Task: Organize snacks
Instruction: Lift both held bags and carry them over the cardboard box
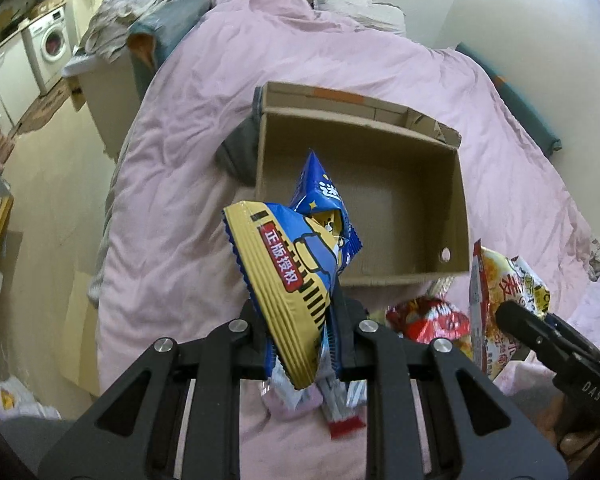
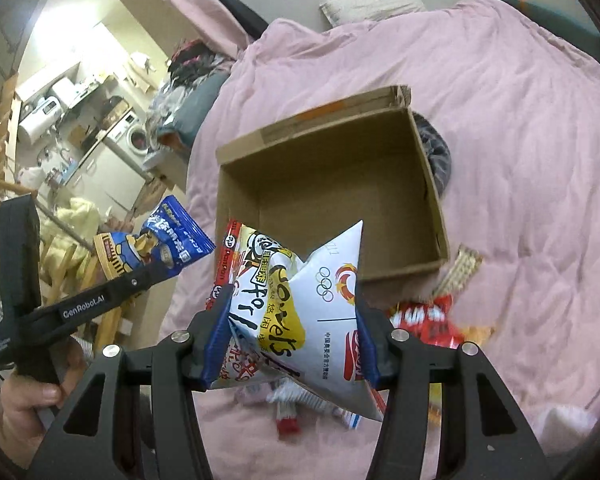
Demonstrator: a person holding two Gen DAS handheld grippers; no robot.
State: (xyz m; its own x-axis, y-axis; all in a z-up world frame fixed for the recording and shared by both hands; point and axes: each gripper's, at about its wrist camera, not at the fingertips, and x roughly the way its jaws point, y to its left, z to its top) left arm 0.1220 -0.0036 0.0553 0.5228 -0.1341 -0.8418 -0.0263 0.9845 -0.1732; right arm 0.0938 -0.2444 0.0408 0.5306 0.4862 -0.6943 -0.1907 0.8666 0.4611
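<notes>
An open cardboard box (image 1: 380,136) with a bare floor lies on the pink duvet, just beyond both grippers. My left gripper (image 1: 300,320) is shut on a blue and gold snack bag (image 1: 292,264), held in the air in front of the box's near wall. My right gripper (image 2: 294,308) is shut on a white and yellow snack bag (image 2: 284,280), also lifted before the box (image 2: 432,184). The right wrist view shows the left gripper (image 2: 156,272) and its blue bag (image 2: 168,240) at the left. A red bag (image 2: 424,316) and small packets (image 2: 300,400) lie loose below.
The pink duvet (image 1: 188,160) covers the bed, whose edge drops to the floor on the left. A dark grey cloth (image 1: 236,152) lies against the box's side. A wafer pack (image 2: 460,268) rests near the box corner. A hand (image 2: 24,396) grips the left handle.
</notes>
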